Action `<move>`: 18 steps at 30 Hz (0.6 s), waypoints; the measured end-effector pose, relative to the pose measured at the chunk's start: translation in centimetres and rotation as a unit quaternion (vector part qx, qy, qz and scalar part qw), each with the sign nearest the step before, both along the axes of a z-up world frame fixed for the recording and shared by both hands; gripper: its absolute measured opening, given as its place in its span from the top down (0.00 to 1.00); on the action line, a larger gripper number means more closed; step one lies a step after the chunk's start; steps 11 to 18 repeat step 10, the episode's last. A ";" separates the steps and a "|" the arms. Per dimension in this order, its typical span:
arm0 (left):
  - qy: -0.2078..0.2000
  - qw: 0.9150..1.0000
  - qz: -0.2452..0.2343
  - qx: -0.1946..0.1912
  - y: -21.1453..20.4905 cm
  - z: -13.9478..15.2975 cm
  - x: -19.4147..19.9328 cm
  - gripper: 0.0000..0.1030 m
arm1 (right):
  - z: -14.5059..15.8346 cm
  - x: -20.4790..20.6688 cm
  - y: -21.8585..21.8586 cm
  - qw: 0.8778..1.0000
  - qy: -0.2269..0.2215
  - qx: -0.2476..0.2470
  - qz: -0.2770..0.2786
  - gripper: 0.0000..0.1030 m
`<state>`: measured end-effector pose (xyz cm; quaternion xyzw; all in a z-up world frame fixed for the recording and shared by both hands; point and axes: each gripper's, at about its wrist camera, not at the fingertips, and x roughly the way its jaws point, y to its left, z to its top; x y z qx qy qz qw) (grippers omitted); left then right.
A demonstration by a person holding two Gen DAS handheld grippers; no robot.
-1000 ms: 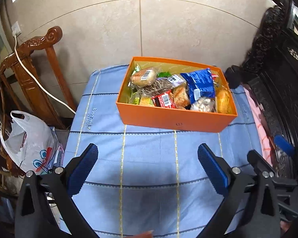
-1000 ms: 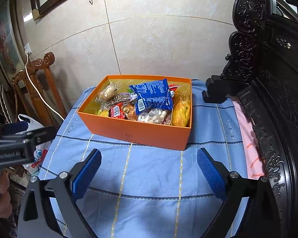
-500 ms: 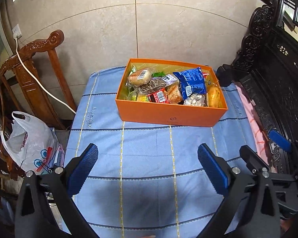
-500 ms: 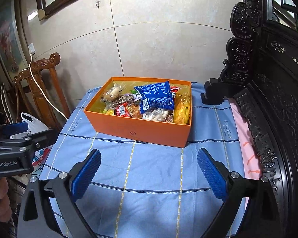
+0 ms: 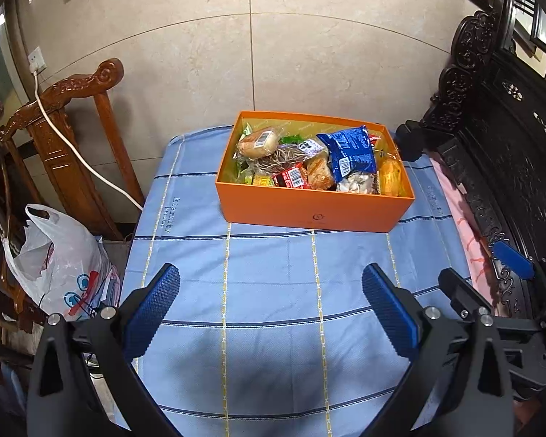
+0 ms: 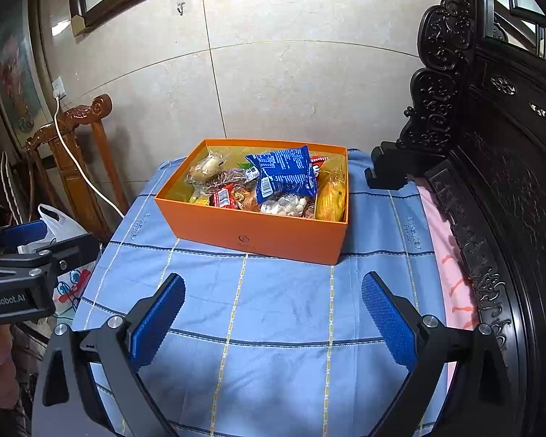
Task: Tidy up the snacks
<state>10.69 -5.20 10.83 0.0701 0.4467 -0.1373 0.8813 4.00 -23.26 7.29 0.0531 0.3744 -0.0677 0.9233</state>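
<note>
This is a lived-in room of a home. A blue checked cloth (image 5: 273, 291) covers a small desk set against a wall of large beige tiles (image 6: 291, 83). Dark carved wooden furniture (image 6: 509, 167) stands on the right, a carved reddish chair (image 5: 65, 138) on the left with a plastic shopping bag (image 5: 58, 262) beside it. A framed picture (image 6: 18, 73) hangs far left.

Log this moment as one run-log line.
left gripper: open, empty, above cloth | right gripper: open, empty | box: on cloth, full of snacks | blue bag: on top
</note>
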 end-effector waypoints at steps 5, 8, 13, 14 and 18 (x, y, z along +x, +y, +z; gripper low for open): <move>0.005 1.000 -0.006 0.015 -0.3 -0.5 -0.2 0.04 | -0.3 -0.1 -0.2 1.000 0.005 0.003 0.004 0.05; 0.007 1.000 -0.007 0.020 -0.2 -0.7 -0.2 0.04 | -0.5 -0.1 -0.2 1.000 0.008 0.004 0.005 0.05; 0.009 1.000 -0.003 0.019 0.0 -0.8 -0.2 0.04 | -0.7 -0.1 -0.2 1.000 0.009 0.006 0.006 0.05; 0.009 1.000 -0.003 0.019 0.0 -0.8 -0.2 0.04 | -0.7 -0.1 -0.2 1.000 0.009 0.006 0.006 0.05; 0.009 1.000 -0.003 0.019 0.0 -0.8 -0.2 0.04 | -0.7 -0.1 -0.2 1.000 0.009 0.006 0.006 0.05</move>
